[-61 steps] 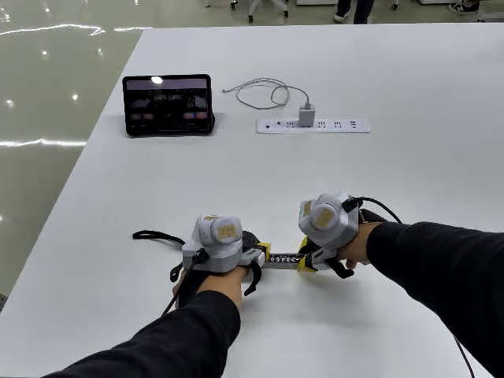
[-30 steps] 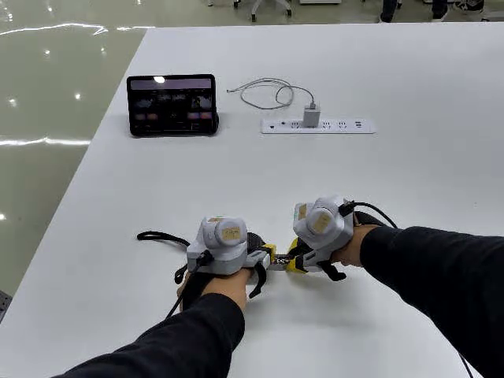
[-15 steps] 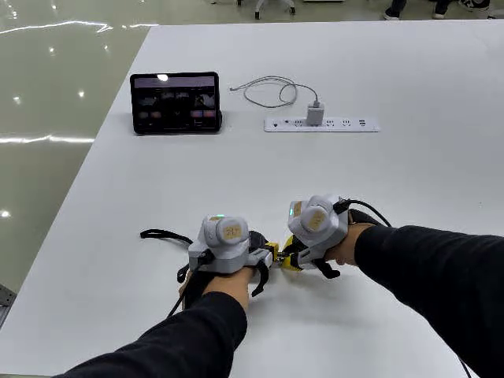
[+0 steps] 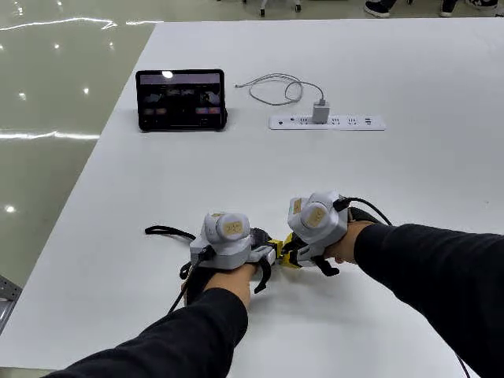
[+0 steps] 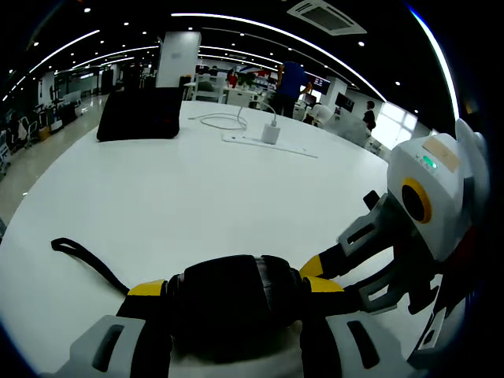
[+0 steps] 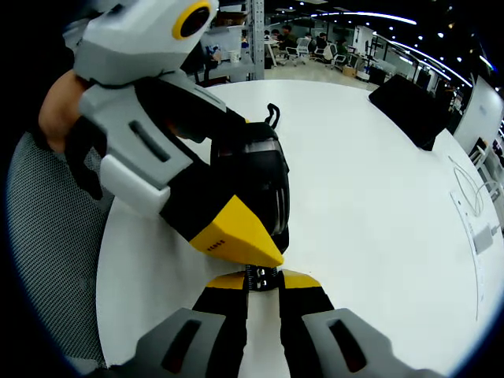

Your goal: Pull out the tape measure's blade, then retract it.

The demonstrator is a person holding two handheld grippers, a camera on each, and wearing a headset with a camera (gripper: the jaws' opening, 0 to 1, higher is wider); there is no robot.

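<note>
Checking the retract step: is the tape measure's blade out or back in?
Almost fully in. The right gripper pinches the blade tip right against the tape measure, held by the left gripper.

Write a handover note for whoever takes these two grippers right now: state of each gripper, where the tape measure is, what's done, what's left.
Left gripper: shut on the tape measure, jaws on either side of its black case, low over the white table.
Right gripper: shut on the blade at its tip, right at the case mouth beside the left gripper's yellow jaw.
Strap: trails on the table to the left of the case.
Done: a short length of blade was out two seconds ago; it has since gone almost fully back in.
Left: probably ease in the last bit and open the right gripper to free the tip.
</note>
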